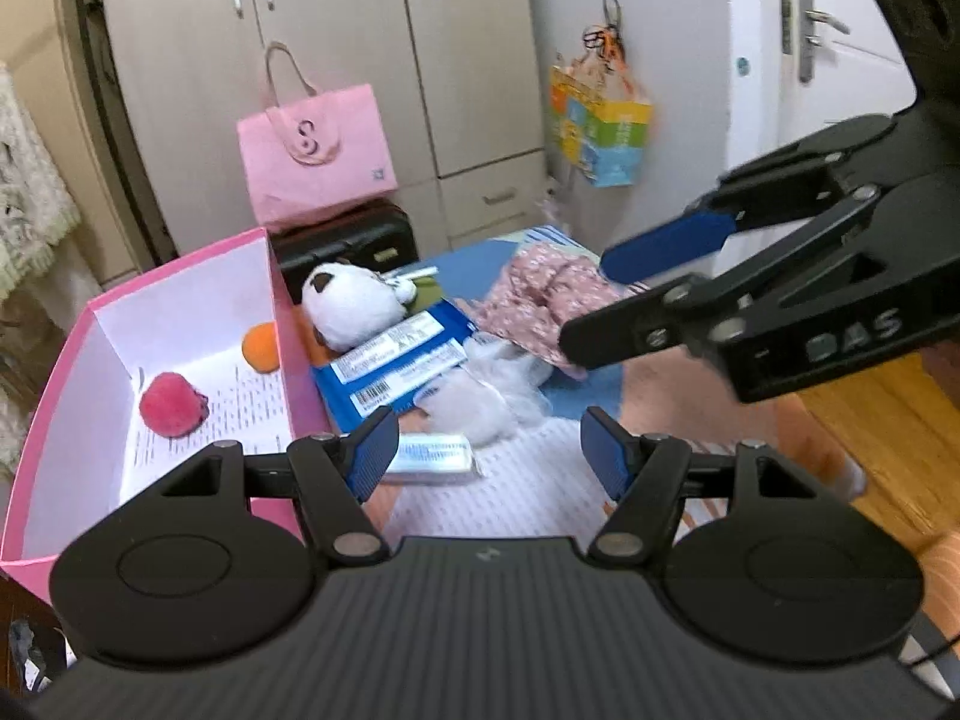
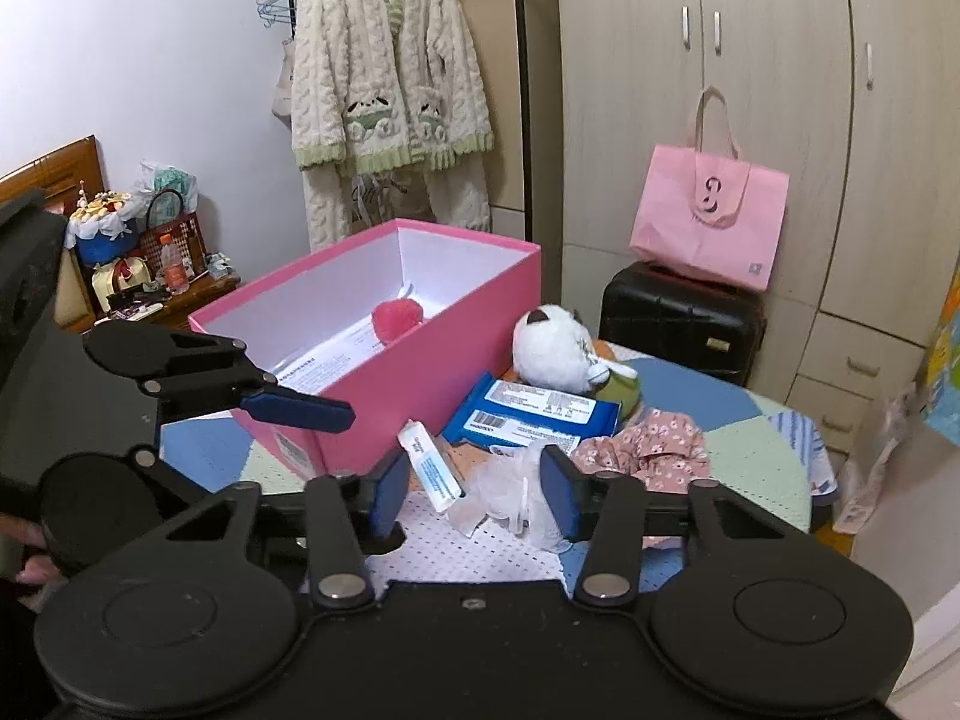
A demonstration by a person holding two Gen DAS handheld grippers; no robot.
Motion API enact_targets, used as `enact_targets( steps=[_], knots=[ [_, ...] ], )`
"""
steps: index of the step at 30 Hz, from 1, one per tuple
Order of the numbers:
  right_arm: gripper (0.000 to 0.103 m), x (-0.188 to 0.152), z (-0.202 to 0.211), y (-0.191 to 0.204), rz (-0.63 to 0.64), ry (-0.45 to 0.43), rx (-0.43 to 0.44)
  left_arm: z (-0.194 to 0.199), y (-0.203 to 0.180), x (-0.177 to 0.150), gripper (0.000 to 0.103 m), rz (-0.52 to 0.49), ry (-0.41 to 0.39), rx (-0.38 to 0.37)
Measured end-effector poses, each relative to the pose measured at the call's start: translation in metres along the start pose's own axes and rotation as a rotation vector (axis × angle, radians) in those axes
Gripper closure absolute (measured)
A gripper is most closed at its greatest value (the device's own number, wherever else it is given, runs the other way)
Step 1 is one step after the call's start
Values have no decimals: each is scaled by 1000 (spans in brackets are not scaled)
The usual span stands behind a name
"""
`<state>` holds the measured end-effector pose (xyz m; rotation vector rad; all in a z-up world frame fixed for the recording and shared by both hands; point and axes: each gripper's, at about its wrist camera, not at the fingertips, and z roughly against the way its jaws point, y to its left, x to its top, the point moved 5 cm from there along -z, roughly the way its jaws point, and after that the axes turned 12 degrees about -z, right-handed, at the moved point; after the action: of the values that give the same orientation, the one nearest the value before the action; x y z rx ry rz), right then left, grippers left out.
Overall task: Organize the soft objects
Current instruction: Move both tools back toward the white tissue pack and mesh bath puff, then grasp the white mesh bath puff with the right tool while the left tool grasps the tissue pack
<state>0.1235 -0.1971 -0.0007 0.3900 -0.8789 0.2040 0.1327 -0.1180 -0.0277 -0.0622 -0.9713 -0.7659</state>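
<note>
Pale wardrobe doors and a hung cream robe back a small counter under a patchwork cloth, where the sorting is part done. On its left side stands an open pink box, evidently the bin for soft things: a red pompom and an orange ball already lie on the printed sheet lining its floor. Just right of the box, waiting, are a white plush toy propped at the far end, a blue wipes pack flat beside it, a floral cloth further right, a white mesh puff nearer, and a small tube nearest.

Both tools angle down toward this heap. The left hand-held gripper has its jaws apart and empty above the tube. The right hand-held gripper is also parted, framing the mesh puff without pinching it, probably the next soft item for the box.
</note>
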Motion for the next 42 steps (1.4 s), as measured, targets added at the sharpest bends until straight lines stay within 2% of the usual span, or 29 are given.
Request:
enact_targets(
  steps=[9, 15, 21, 24, 28, 33, 36, 42],
  knots=[
    [55, -3, -48, -25, -57, 31, 15, -35, -7, 4, 41, -7, -30, 113],
    [56, -6, -76, -28, -68, 69, 37, -57, -8, -6, 42, -16, 14, 101],
    [55, -10, -95, -37, -91, 80, -4, -74, -10, -22, 42, 35, 67, 73],
    [55, -15, -102, -40, -90, 84, -23, -75, -11, -28, 43, 32, 55, 119],
    [51, -21, -106, -42, -75, 87, -47, -73, -9, -34, 46, 34, 32, 139],
    [40, -27, -110, -44, -65, 104, -62, -67, -6, -42, 54, 58, 12, 151],
    [31, -31, -116, -44, -50, 121, -79, -66, -5, -46, 54, 80, 26, 144],
    [32, -41, -125, -53, -102, 123, -84, -75, 0, -57, 54, 152, 60, 91]
  ],
)
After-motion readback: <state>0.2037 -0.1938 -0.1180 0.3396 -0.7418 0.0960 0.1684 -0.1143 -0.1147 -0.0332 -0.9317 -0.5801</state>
